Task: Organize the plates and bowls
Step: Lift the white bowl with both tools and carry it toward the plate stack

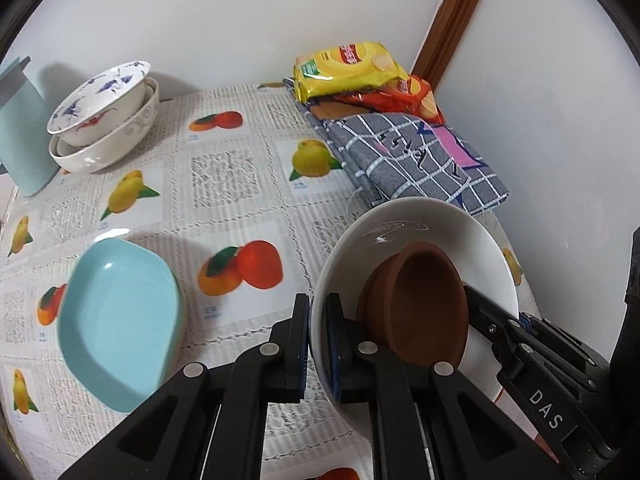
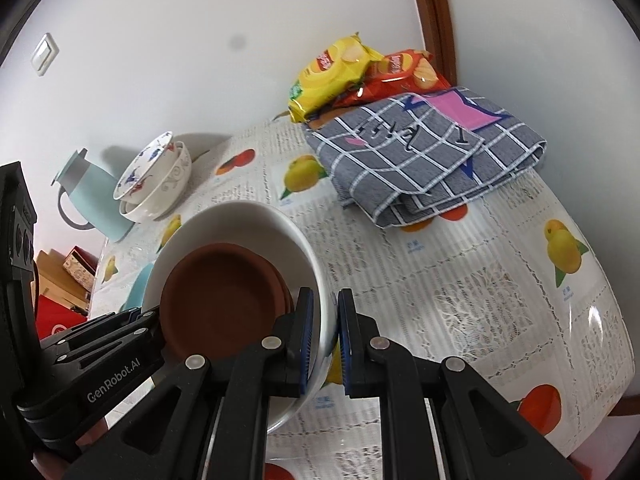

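Both jaws clamped on white bowl rim — brown dishes nested inside; blue dish, bowl stack beyond left jaws, unmerged.

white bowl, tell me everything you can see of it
The white bowl is glossy, ceramic-looking, wide and fairly deep, with a faint swirl mark inside. It is tilted and appears held above the table. Brown dishes lie nested inside, slid to the low side. The left tool is shut on one rim and the right tool on the opposite rim.
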A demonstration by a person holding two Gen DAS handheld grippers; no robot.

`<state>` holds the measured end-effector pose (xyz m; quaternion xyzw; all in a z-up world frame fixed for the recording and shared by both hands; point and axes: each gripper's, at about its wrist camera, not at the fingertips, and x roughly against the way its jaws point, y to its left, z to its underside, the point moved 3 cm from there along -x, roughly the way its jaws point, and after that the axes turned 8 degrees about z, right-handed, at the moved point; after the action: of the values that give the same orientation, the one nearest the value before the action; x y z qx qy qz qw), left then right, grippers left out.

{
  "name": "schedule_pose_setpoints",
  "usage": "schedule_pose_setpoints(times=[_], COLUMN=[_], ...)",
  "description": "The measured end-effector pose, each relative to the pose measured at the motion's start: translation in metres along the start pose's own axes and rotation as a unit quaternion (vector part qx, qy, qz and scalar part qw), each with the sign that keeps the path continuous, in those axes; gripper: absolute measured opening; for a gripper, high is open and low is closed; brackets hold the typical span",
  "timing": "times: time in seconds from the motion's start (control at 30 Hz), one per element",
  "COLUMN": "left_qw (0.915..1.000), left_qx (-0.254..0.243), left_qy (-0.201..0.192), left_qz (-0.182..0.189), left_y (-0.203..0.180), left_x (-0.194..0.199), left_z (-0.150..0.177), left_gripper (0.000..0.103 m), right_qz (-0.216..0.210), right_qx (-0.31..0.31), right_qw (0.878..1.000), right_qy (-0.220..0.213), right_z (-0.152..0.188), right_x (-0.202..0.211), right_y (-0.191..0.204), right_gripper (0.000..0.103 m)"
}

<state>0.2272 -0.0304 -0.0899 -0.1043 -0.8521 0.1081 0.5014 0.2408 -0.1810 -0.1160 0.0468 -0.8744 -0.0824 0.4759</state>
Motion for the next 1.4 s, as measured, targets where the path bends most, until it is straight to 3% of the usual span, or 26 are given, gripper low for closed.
schedule_pose_setpoints(times=[0.7, 1.4], left_qw=[0.9995, 0.9971], left_qx=[0.016, 0.064], left_qy=[-0.028, -0.031], left_qz=[-0.004, -0.027], left_y=[0.045, 0.130], left_x=[0.040, 0.059], left_z=[-0.016, -0.004], left_gripper=[0.009, 0.009], right_qz=[-0.014, -0.045], right_qx=[0.017, 0.053], right_qw=[1.000, 0.998], right_qy=[-0.021, -0.004], right_z=[-0.020, -0.009], right_x=[0.016, -0.008], right_y=[0.058, 0.137], right_gripper=[0.012, 0.012])
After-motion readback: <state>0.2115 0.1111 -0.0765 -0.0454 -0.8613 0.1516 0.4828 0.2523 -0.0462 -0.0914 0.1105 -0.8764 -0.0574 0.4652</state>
